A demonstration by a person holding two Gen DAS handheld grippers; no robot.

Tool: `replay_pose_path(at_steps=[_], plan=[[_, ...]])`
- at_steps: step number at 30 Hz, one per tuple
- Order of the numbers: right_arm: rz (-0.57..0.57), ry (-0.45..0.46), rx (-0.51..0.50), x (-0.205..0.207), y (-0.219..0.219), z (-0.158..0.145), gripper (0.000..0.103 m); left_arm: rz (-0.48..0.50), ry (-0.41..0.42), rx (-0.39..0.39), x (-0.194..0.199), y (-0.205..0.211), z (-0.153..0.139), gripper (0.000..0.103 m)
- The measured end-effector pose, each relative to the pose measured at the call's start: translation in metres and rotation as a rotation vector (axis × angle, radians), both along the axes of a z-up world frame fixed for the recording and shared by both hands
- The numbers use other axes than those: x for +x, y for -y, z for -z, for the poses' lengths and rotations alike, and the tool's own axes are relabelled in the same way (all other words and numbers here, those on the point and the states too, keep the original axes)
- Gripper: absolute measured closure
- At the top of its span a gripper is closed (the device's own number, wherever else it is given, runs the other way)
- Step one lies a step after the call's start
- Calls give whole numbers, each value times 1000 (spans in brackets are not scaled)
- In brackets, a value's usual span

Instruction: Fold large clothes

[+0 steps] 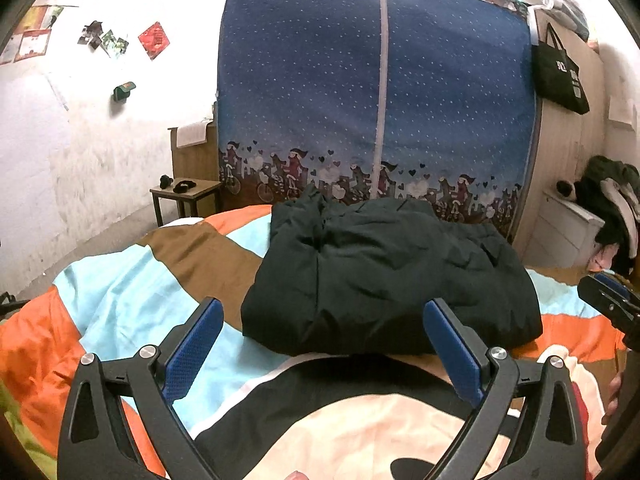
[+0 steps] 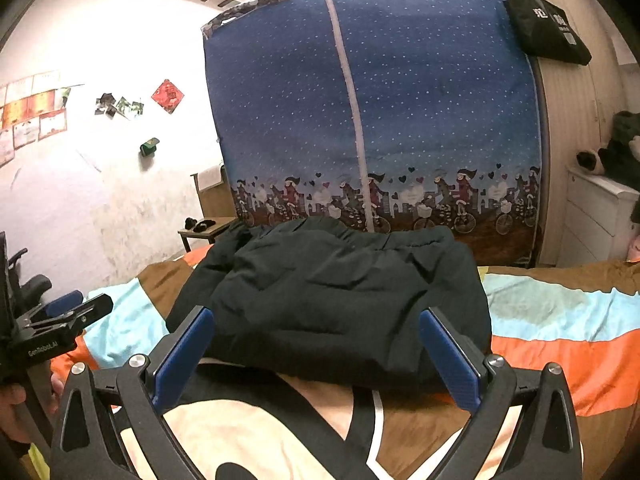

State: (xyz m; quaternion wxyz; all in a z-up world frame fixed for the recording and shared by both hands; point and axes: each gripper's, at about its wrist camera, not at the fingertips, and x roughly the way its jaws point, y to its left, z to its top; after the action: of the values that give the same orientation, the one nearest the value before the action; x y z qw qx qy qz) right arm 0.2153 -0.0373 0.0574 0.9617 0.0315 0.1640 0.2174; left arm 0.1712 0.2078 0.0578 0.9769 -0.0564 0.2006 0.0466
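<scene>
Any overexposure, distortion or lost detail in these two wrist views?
Left wrist: the white wall is blown out at upper left; fisheye bows the blue wardrobe cover. Right wrist: wall overexposed; the dark jacket shows only faint folds.

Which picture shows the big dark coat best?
The left wrist view: the dark coat lies folded on the bed, nearly whole between the open claw. The right wrist view shows it too, with its near edge behind the claw's fingers.
</scene>
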Motion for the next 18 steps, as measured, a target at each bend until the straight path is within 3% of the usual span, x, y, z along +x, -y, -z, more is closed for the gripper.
replay_pose_path(at_steps=[10, 18], plan=[[-24, 18, -27, -25, -13, 20, 0, 21, 14, 57, -19, 10, 20, 5], [-43, -43, -48, -29, -21, 41, 0, 62, -8, 117, -27, 21, 39, 5]])
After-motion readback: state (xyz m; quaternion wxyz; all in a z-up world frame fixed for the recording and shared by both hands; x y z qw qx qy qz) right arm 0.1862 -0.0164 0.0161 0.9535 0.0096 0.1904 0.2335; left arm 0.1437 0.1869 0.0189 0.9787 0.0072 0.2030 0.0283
